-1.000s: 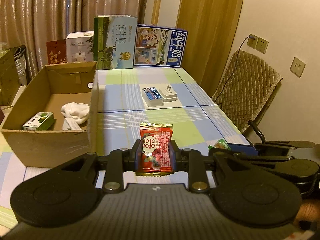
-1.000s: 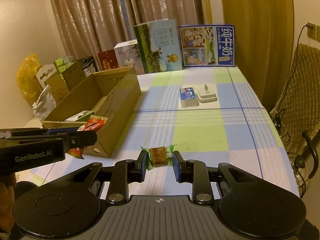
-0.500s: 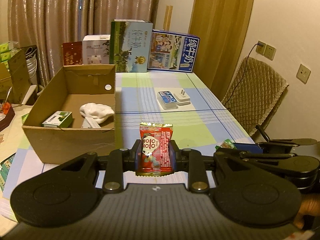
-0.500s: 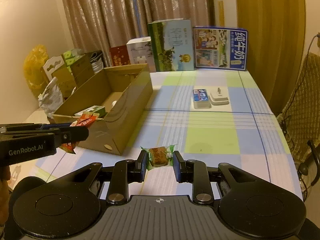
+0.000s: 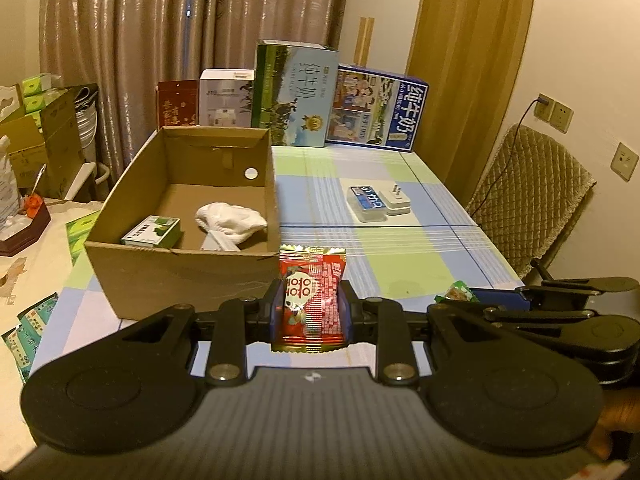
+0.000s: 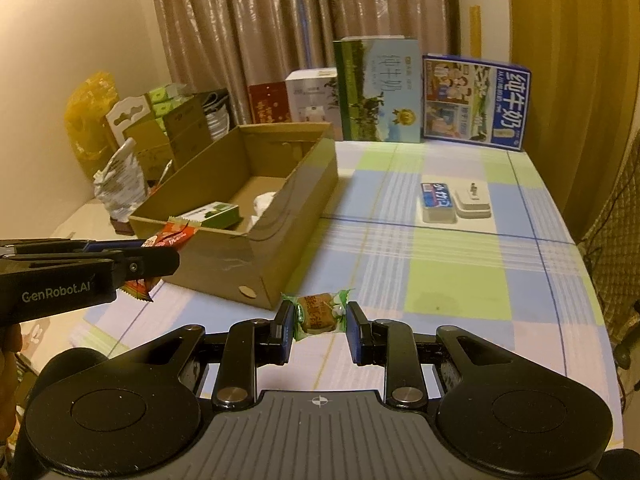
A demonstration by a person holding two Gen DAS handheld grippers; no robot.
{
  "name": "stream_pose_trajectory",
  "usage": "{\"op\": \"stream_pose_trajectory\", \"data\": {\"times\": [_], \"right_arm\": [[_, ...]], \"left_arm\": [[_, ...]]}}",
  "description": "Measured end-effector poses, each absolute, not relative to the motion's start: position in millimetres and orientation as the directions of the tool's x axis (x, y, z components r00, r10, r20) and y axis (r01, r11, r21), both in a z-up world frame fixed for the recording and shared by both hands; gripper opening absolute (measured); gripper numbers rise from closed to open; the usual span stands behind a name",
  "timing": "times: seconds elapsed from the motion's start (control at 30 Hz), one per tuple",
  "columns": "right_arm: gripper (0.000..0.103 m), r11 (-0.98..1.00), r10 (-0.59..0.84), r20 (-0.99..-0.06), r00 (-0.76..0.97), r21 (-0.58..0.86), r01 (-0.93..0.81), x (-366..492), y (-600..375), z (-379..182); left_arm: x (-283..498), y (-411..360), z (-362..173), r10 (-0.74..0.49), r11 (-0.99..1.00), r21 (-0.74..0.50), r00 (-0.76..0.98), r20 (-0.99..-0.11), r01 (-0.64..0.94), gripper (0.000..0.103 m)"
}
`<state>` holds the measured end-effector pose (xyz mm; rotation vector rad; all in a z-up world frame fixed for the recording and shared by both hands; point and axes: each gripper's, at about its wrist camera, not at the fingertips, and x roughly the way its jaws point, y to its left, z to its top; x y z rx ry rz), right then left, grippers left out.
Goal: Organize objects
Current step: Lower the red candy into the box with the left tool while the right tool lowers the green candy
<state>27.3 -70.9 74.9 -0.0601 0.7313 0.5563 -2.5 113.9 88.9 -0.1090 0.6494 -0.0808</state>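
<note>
My left gripper (image 5: 311,307) is shut on a red candy packet (image 5: 310,296), held above the table in front of the cardboard box (image 5: 176,268). The packet also shows in the right wrist view (image 6: 168,240), near the box's front edge. My right gripper (image 6: 318,315) is shut on a green-wrapped candy (image 6: 317,314), held over the table right of the box (image 6: 280,236). The box holds a green-and-white carton (image 5: 152,231) and a white cloth (image 5: 230,218). The green candy's tip shows at the right in the left wrist view (image 5: 456,293).
A blue-labelled case (image 5: 366,203) and a white plug adapter (image 5: 396,200) lie mid-table. Milk cartons (image 5: 294,94) and boxes stand along the far edge. A quilted chair (image 5: 532,196) is on the right. Clutter and boxes (image 6: 160,128) stand left of the table.
Both grippers have drawn back and risen, still holding their candies. The cardboard box now sits more to the centre of both views.
</note>
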Motion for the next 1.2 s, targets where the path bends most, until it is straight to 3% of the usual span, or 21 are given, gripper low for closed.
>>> {"op": "stream_pose_trajectory", "data": {"times": [0.77,1.2], "right_arm": [[0.024,0.780,0.539,-0.630,0.559,0.123,-0.614,40.7,-4.1,81.4],[0.024,0.738,0.583,-0.610,0.537,0.122,-0.663,90.1,45.6,86.8]], "left_arm": [[-8.2,173.8,94.3,-0.029,0.994,-0.101,0.799,-0.601,-0.040,0.023],[38.8,222.0,92.1,0.013,0.997,-0.056,0.789,-0.614,-0.059,0.023]]}}
